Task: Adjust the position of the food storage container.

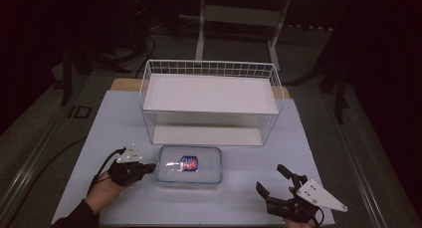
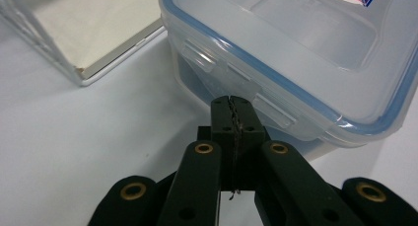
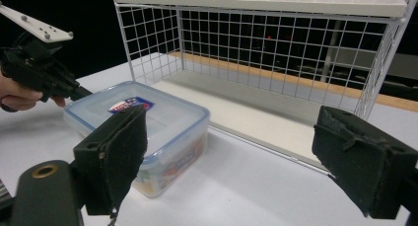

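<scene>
- Dark room all round; pale worktop [image 1: 119,118] lit, with a white wire shelf rack [image 1: 209,101] standing toward its far edge, middle.
- Clear plastic lidded container [image 1: 189,166], blue seal round the lid, sits just in front of the rack's lower shelf, slightly left of the worktop's centre and nearer its front edge than its back.
- Left gripper [image 1: 152,167] lies level at the container's left short side. In the left gripper view its fingers [image 2: 223,118] are pressed flat together with nothing between them, tips right at the latch flap [image 2: 235,83] on that side; contact looks likely, but I cannot tell for certain.
- Right gripper [image 1: 272,180] rests near the front right corner of the worktop, well apart from the container; its pads [image 3: 116,152] stand spread wide and empty.
- Step in hand, as I judge it: working the left-side latch with closed tips, either to pry it up or to push the box along.
- Next move likely calls for the tips to catch under the flap's lower edge and lever outward, with the right gripper brought across to steady the far side so the box does not slide.
- Writing: a red-and-blue label [image 1: 189,163] on the lid; lettering too small and blurred to read. More printing shows through the container's wall in the right gripper view, also unreadable.
</scene>
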Demonstrator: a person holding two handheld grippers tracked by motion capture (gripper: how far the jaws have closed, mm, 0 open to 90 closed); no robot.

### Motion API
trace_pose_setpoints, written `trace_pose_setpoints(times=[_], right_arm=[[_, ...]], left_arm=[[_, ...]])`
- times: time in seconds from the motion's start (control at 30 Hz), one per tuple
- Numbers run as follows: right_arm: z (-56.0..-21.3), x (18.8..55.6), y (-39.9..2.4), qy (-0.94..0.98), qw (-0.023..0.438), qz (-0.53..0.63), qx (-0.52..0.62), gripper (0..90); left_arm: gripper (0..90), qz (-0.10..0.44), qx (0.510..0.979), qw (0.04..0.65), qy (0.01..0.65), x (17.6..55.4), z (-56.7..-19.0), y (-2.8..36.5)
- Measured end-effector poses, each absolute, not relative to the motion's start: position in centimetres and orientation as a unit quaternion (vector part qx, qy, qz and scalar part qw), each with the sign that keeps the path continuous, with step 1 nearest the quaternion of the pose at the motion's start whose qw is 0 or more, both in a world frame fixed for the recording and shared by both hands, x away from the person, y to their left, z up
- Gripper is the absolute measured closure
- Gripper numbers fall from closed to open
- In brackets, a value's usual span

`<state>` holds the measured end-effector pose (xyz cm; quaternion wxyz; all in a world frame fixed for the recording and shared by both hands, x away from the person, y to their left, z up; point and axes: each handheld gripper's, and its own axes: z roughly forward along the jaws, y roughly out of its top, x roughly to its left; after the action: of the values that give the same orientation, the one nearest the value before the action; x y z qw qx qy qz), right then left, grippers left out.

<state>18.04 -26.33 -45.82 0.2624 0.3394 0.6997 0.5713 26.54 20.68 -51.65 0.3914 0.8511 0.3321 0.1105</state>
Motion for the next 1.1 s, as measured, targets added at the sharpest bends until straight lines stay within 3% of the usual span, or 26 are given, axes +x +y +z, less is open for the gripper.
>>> trace_pose_setpoints(times=[1.1], right_arm=[[-46.0, 18.2, -26.3, 0.703, 0.258, 0.568, 0.341, 13.2]], left_arm=[[89.6, 0.076, 0.863, 0.405, 0.291, 28.7, -51.8, 14.8]])
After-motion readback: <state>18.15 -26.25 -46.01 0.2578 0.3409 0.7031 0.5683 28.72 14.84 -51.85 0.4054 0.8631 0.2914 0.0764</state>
